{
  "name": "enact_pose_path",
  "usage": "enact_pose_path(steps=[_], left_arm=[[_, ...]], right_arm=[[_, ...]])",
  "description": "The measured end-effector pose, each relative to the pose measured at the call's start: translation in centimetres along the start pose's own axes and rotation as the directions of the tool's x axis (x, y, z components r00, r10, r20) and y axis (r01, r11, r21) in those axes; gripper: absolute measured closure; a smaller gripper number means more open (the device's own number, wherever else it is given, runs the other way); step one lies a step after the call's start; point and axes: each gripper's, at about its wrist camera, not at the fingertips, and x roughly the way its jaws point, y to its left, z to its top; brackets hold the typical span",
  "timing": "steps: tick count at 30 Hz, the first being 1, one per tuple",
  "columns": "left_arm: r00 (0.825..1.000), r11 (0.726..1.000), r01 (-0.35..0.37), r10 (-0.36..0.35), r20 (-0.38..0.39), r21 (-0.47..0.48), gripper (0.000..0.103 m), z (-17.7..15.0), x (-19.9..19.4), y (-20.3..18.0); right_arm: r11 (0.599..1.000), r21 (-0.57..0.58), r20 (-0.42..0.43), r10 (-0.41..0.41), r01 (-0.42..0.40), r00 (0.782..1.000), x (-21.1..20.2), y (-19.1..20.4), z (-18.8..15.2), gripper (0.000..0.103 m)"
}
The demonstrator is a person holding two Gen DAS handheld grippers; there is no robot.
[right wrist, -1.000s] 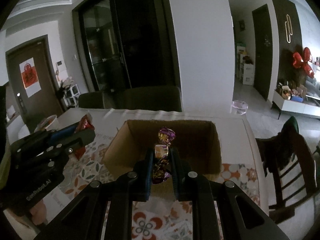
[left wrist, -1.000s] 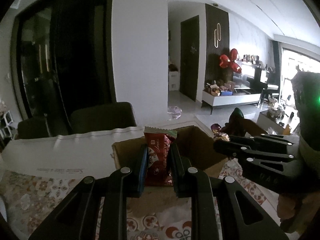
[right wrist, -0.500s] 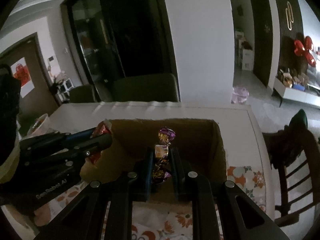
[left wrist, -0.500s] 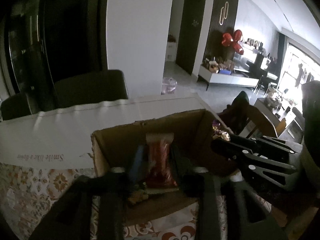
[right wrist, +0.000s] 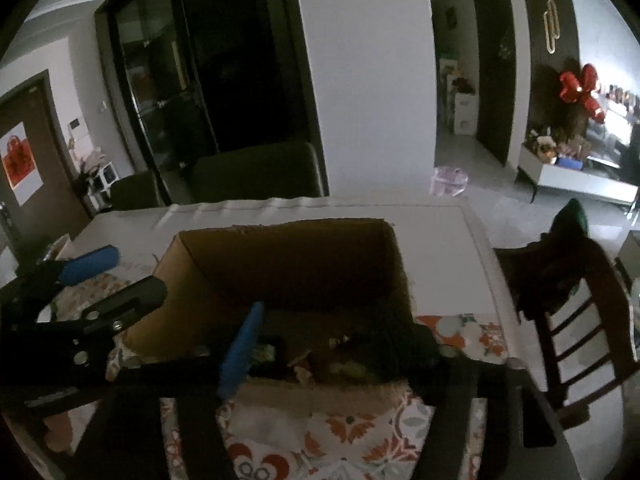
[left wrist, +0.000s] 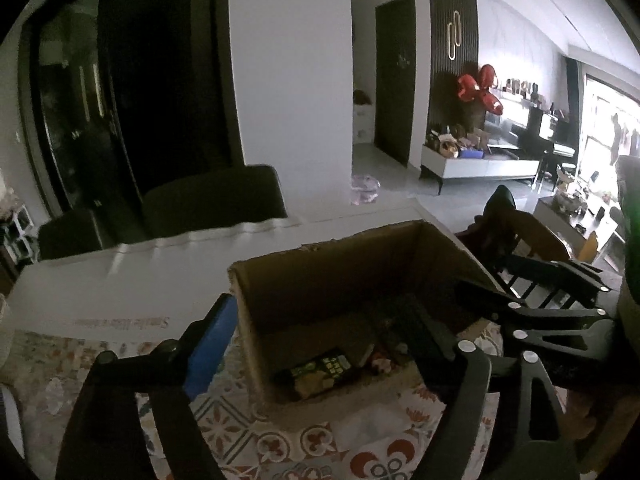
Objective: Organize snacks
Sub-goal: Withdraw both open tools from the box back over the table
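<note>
We have both tools spread wide and empty at the cardboard box (left wrist: pixel 360 280). The left tool (left wrist: pixel 316 344) straddles the box's left wall, its blue-padded finger outside and its other finger inside. The right tool (right wrist: pixel 320 340) reaches over the near wall with both fingers apart above the box floor.

Several snacks (left wrist: pixel 320 368) lie on the box floor, near its front wall: a dark flat packet with green print, and smaller crinkled wrappers beside it, too dim to tell apart. We judge the drop into the box done for this round; whether more snacks wait outside the box we cannot tell.

The box is plain corrugated board, open-topped, with ragged cut rims. It stands on a bench (right wrist: pixel 360 432) covered in a tile-patterned cloth, with a smooth white sheet (left wrist: pixel 160 280) behind the box.
</note>
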Motion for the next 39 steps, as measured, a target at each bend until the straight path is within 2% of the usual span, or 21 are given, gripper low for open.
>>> enact_pose_path(steps=[2, 5, 12, 19, 25, 31, 39], left_arm=[[1.0, 1.0, -0.012, 0.012, 0.017, 0.011, 0.018, -0.4, -1.0, 0.0], [0.999, 1.0, -0.016, 0.015, 0.041, 0.026, 0.017, -1.0, -2.6, -0.2], [0.998, 0.999, 0.021, -0.022, 0.059, 0.032, 0.017, -2.8, -5.9, -0.9], [0.996, 0.999, 0.013, -0.017, 0.086, 0.049, 0.016, -5.1, -9.1, -1.8], [0.995, 0.997, -0.013, 0.005, 0.104, 0.078, 0.016, -7.6, -11.1, -2.6], [0.994, 0.992, -0.049, 0.037, 0.101, 0.113, 0.016, -10.2, -12.7, -2.9], [0.992, 0.994, -0.087, 0.08, 0.098, 0.067, 0.016, -13.7, -15.3, -2.1]], right_arm=[[1.0, -0.005, 0.013, -0.012, 0.012, 1.0, -1.1, 0.2, -0.3, 0.028], [0.999, -0.013, 0.03, -0.03, 0.03, 0.999, -2.6, 0.5, -0.9, 0.02], [0.999, -0.032, 0.057, -0.037, 0.039, 0.998, -5.9, 1.5, -3.0, 0.017], [0.998, -0.019, 0.095, -0.064, 0.066, 0.993, -9.3, 1.9, -5.2, 0.016], [0.997, -0.008, 0.09, -0.08, 0.081, 0.993, -11.1, 1.9, -7.4, 0.016], [0.989, -0.044, 0.112, -0.139, 0.145, 0.984, -13.2, 2.9, -10.0, 0.016], [0.987, -0.067, 0.102, -0.139, 0.146, 0.985, -15.0, 4.6, -13.0, 0.016]])
